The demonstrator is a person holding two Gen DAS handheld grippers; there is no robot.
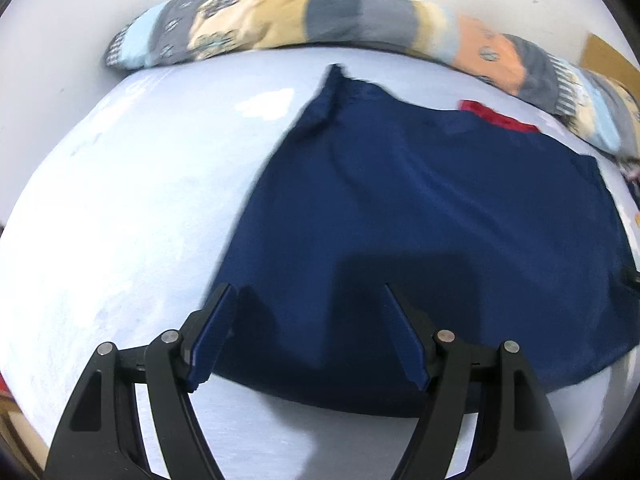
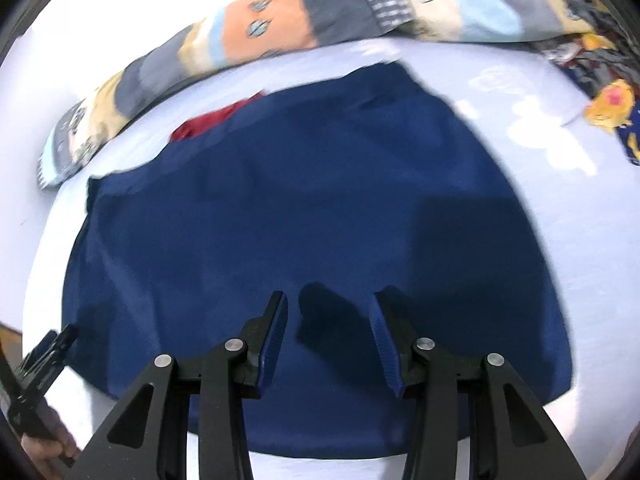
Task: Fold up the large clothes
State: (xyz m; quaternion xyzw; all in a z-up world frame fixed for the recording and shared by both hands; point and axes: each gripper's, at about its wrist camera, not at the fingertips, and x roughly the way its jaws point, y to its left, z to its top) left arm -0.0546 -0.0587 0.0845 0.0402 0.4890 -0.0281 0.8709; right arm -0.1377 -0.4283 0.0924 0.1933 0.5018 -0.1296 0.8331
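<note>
A large navy blue garment [image 1: 420,208] lies spread flat on a white bed sheet [image 1: 120,220], with a red patch [image 1: 496,116] at its far edge. My left gripper [image 1: 308,292] is open and empty, hovering over the garment's near left corner. In the right wrist view the same garment [image 2: 300,208] fills the middle, with the red patch [image 2: 208,124] at the back left. My right gripper [image 2: 328,300] is open and empty above the garment's near edge. The left gripper [image 2: 44,356] shows at the lower left edge of that view.
A long patterned bolster or rolled quilt [image 1: 320,20] lies along the far side of the bed, also in the right wrist view [image 2: 280,28]. Other printed clothes [image 2: 612,108] lie at the far right. A white wall [image 1: 60,40] stands at the left.
</note>
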